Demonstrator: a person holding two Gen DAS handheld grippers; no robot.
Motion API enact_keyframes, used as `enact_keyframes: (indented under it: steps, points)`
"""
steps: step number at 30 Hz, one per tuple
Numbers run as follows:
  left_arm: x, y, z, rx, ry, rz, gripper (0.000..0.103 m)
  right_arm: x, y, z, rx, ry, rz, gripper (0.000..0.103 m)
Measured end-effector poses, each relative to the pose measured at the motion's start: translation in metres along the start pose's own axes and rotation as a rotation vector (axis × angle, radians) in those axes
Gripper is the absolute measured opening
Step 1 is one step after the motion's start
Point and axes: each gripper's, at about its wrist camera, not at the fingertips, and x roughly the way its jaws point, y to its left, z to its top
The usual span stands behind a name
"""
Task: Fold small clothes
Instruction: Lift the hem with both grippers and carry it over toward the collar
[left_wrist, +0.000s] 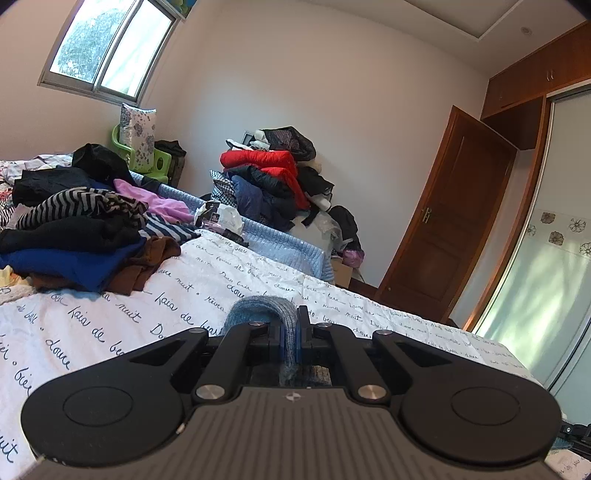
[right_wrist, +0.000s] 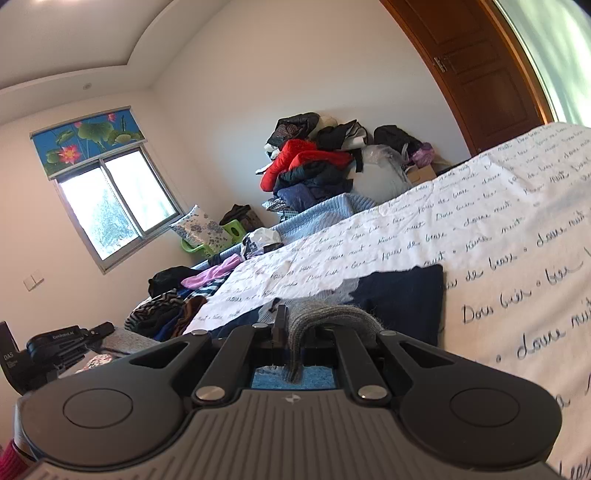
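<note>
The left gripper (left_wrist: 291, 332) pinches a fold of blue knit (left_wrist: 264, 312) just above the sheet (left_wrist: 110, 321). The right gripper (right_wrist: 295, 332) is clamped on grey knit (right_wrist: 332, 314), over a navy cloth (right_wrist: 402, 295) lying flat on the sheet.

White walls (left_wrist: 332, 92) close in a bedroom lit by daylight from a sliding window (right_wrist: 114, 206), above which hangs a roller blind printed with lotus flowers (right_wrist: 86, 138). A brown wooden door (left_wrist: 443, 229) stands beside a built-in wardrobe with a frosted sliding panel (left_wrist: 546, 280). The bed wears a white sheet covered in cursive script (left_wrist: 110, 325) over a pale blue quilt (left_wrist: 280, 240). A green plastic chair (left_wrist: 159, 162) sits in the corner.
</note>
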Motion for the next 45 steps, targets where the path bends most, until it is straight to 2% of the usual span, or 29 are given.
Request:
enact_keyframes:
  steps: [9,15,22,31,37,42,45]
  points:
    - [0.040,-0.023,0.012,0.038,-0.042,0.021,0.006,0.034,-0.006,0.017,-0.056,-0.039,-0.046,0.006]
    - [0.076,-0.029,0.015,0.079,-0.033,0.054,0.006,0.063,-0.016,0.028,-0.072,-0.033,-0.074,0.006]
    - [0.120,-0.027,0.010,0.117,0.038,0.090,0.006,0.099,-0.032,0.038,-0.047,-0.001,-0.095,0.006]
    - [0.170,-0.021,-0.001,0.103,0.140,0.116,0.006,0.132,-0.060,0.034,0.053,0.058,-0.115,0.006]
    - [0.199,-0.017,-0.009,0.067,0.204,0.136,0.008,0.148,-0.078,0.031,0.115,0.091,-0.136,0.006]
    - [0.219,-0.007,-0.016,0.018,0.251,0.201,0.013,0.167,-0.097,0.027,0.213,0.122,-0.157,0.007]
    - [0.223,-0.005,-0.017,0.000,0.270,0.203,0.015,0.178,-0.102,0.027,0.232,0.149,-0.184,0.011]
